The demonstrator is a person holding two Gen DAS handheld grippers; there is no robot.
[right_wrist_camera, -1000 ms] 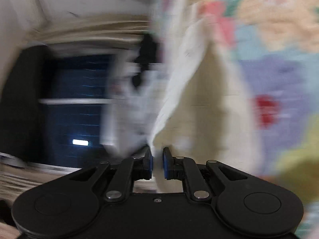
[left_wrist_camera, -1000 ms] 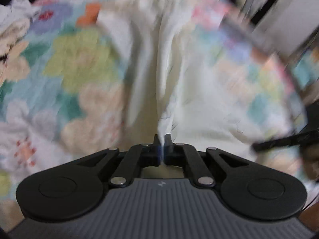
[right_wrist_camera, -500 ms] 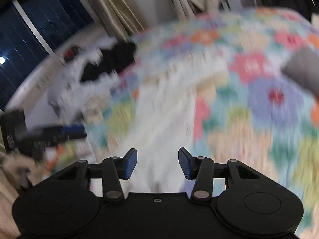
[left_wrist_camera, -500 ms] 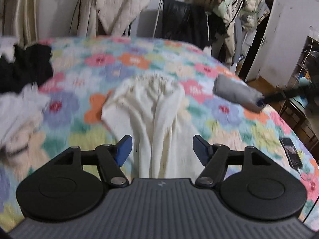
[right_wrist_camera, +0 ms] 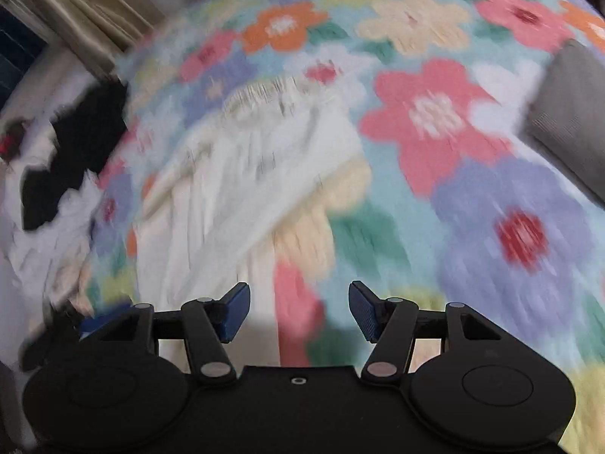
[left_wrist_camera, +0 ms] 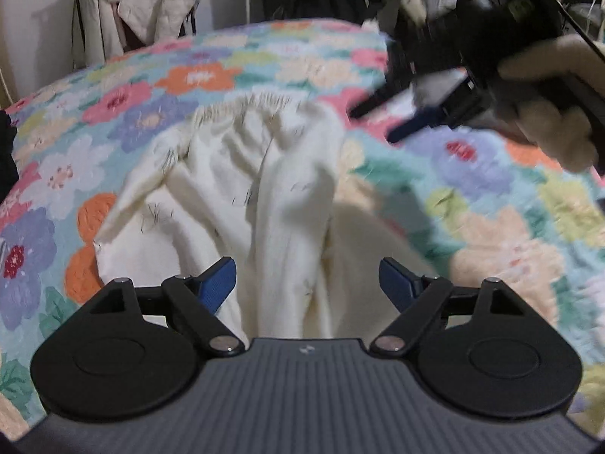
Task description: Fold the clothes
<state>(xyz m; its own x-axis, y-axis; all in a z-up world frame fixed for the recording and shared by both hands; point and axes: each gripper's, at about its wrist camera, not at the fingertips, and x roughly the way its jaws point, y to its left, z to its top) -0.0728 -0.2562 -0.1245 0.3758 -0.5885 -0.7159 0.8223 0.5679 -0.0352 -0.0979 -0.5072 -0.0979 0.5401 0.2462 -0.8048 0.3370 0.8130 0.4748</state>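
A cream garment (left_wrist_camera: 272, 189) with a gathered waistband lies crumpled lengthwise on the flowered bedspread (left_wrist_camera: 491, 189). My left gripper (left_wrist_camera: 307, 283) hovers over its near end. Its jaws are opening wide, and the cloth under the gap touches neither pad. My right gripper (right_wrist_camera: 298, 312) is also opening, with nothing between its blue pads. It hangs over the bedspread just right of the garment (right_wrist_camera: 242, 189). In the left wrist view the right gripper (left_wrist_camera: 374, 126) shows blurred at upper right, held by a hand (left_wrist_camera: 548, 113).
A folded grey piece (right_wrist_camera: 567, 121) lies at the bed's right side. A black garment (right_wrist_camera: 72, 162) and a white clothes heap (right_wrist_camera: 45, 246) lie at its left. Jackets (left_wrist_camera: 151, 0) hang on the wall behind the bed, and curtains (right_wrist_camera: 75, 11) hang at far left.
Both grippers were shut on the cream garment and holding it up. They have let go, opened wide and drawn back, and the garment now lies on the bed.
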